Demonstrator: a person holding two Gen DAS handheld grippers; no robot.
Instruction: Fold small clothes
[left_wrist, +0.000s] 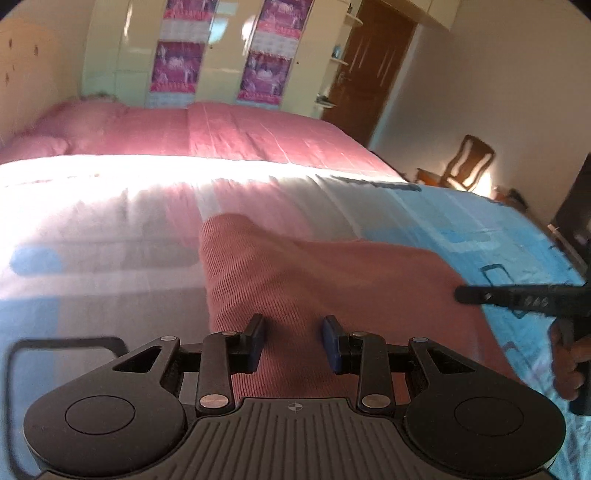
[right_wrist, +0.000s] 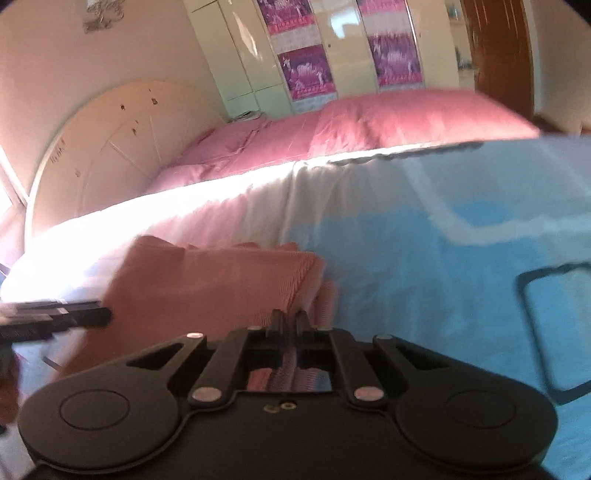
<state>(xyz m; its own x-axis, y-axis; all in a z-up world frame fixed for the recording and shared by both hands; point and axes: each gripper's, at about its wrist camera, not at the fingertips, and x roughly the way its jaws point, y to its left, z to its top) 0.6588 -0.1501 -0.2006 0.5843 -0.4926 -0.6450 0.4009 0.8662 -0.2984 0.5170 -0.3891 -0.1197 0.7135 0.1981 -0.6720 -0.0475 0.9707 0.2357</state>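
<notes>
Two grippers are working a pink ribbed garment (left_wrist: 332, 280) lying on the blue-patterned bedsheet (right_wrist: 424, 258): right gripper (right_wrist: 290, 323) is pinching its edge, left gripper (left_wrist: 294, 341) is hovering parted, empty; carrying the pinched edge over evenly should be keeping the fold square.

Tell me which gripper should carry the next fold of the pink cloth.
Probably the right gripper: it looks shut on the pink cloth's edge, while the left gripper is open above the cloth, holding nothing.

Left gripper (left_wrist: 294, 341) jaws apart, right gripper (right_wrist: 290, 325) closed (nearly touching)
</notes>
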